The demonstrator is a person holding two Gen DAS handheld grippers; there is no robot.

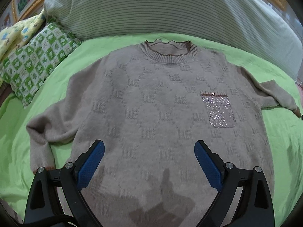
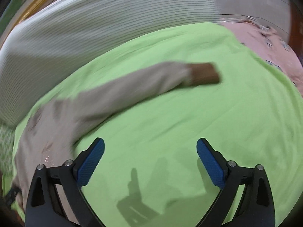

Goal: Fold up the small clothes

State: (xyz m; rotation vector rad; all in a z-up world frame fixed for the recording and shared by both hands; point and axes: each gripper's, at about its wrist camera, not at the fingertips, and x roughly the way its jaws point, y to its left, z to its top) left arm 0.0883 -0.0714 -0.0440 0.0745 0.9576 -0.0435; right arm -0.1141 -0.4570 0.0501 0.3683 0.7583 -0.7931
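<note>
- Two tongs, both spread wide and holding nothing: left tongs [image 1: 149,149] above the sweater's [image 1: 161,102] lower front, right tongs [image 2: 150,147] over bare green sheet [image 2: 208,117].
- Sweater lies flat, face up (sparkly pocket [image 1: 219,111] showing), on the sheet, sleeves [image 2: 132,87] spread.
- Beyond the sweater's collar: striped bolster [image 1: 151,9]; checked pillow [image 1: 36,62] beside it.

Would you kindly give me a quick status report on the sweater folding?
Left gripper open, empty, over sweater body. Right gripper open, empty, over bare green sheet. Sweater flat, unfolded; sleeve spread out. Nothing in the way.
</note>
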